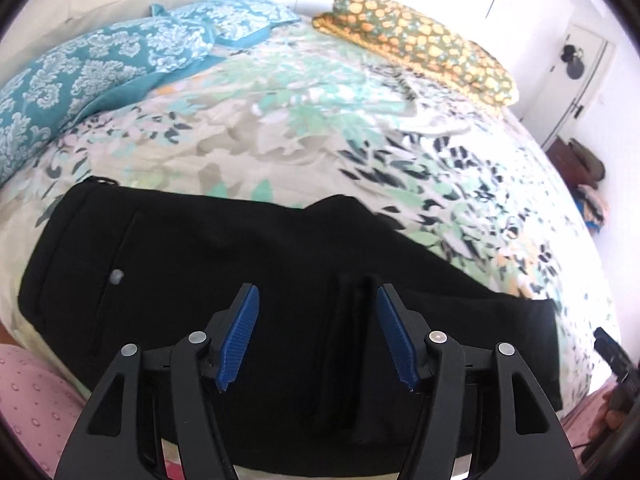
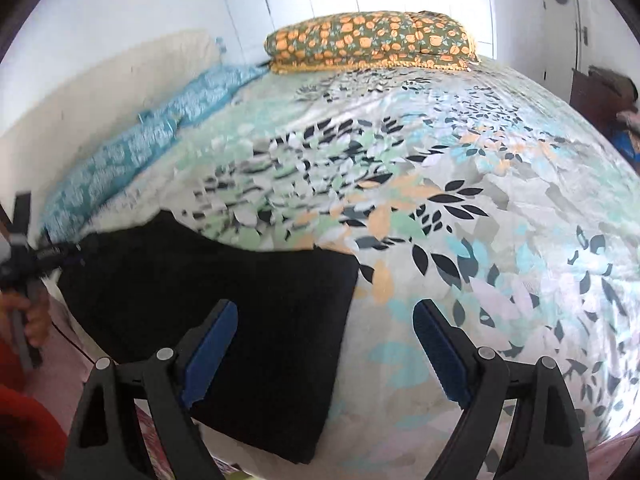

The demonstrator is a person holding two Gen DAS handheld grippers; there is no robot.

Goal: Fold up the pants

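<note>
Black pants (image 1: 200, 260) lie folded flat across the near part of a floral bedspread (image 1: 320, 140), a small pale button showing on a back pocket. My left gripper (image 1: 318, 290) hovers above their middle, blue pads apart and nothing pinched between them. In the right wrist view the pants (image 2: 240, 280) fill the lower left, ending in a straight edge. My right gripper (image 2: 324, 304) stands wide open over that edge, its left finger above the black cloth and its right finger above the bedspread (image 2: 480, 200). A hand holds the left gripper's handle at the far left of that view.
Teal patterned pillows (image 1: 100, 64) lie at the back left beside a cream headboard. A folded orange-flowered quilt (image 2: 372, 40) sits at the far end of the bed. White wardrobe doors stand behind. The near bed edge drops to a pink floor (image 1: 32, 400).
</note>
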